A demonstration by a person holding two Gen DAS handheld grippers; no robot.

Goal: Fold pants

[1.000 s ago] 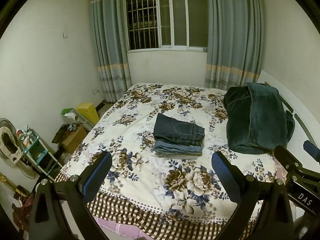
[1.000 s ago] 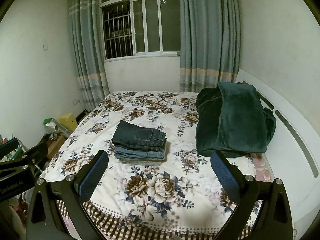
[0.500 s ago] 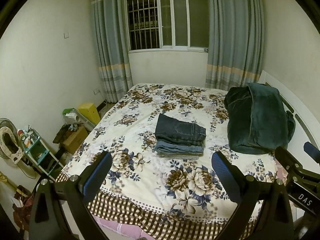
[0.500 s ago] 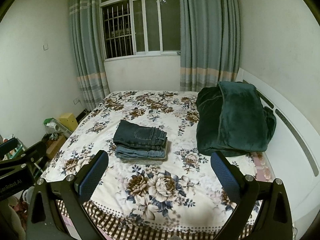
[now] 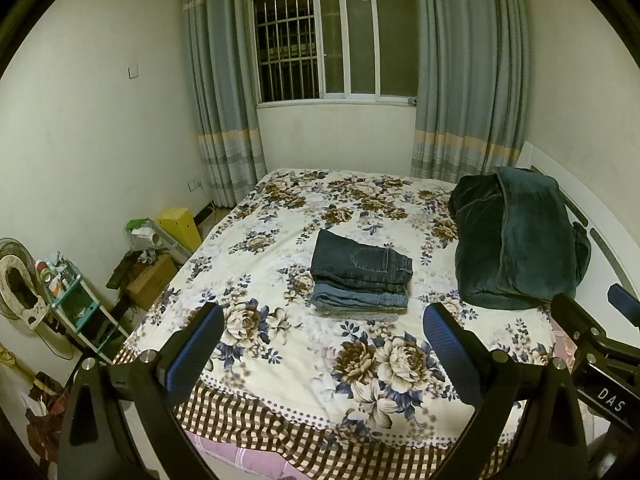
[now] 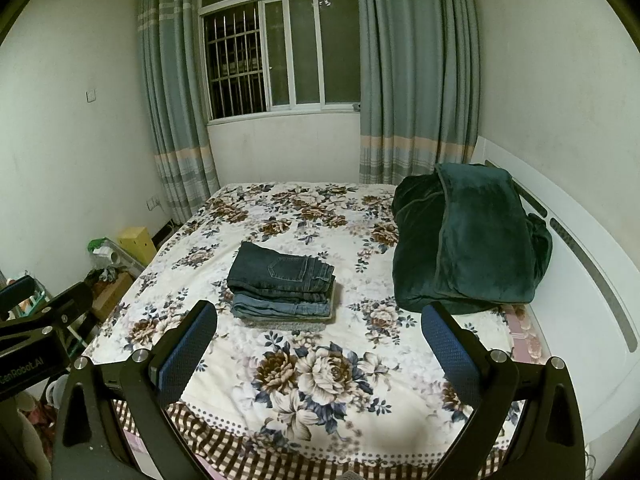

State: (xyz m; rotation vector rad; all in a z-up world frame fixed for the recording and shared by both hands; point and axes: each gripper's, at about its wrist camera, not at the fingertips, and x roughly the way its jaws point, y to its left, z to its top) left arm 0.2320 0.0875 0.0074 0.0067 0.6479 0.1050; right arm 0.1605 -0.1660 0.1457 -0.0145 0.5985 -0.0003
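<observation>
Since the pants already sit as a squared dark-denim packet on top of a small stack of lighter folded pairs, the folding itself looks finished, or a new pair has not yet been fetched; which of the two cannot be told. In the left view the stack sits just right of centre; in the right view it sits left of centre, in both on the floral bedspread with bare cloth all round it.

No loose, unfolded pants show anywhere on the bed. The nearest other thing is a dark green blanket, heaped at the right of both frames against the white headboard, apart from the stack.

Both tools hang over the checked foot edge at the bottom of their frames, well short of the stack. The left gripper has its blue pads spread wide with nothing between them, and the right gripper is spread wide and empty likewise.

If another pair is to be folded, the next move calls for finding it outside these views. If not, nothing more is needed than keeping the tools off the stack so its edges stay square.

Clutter stands at the lower left: a yellow box and a shelf.
</observation>
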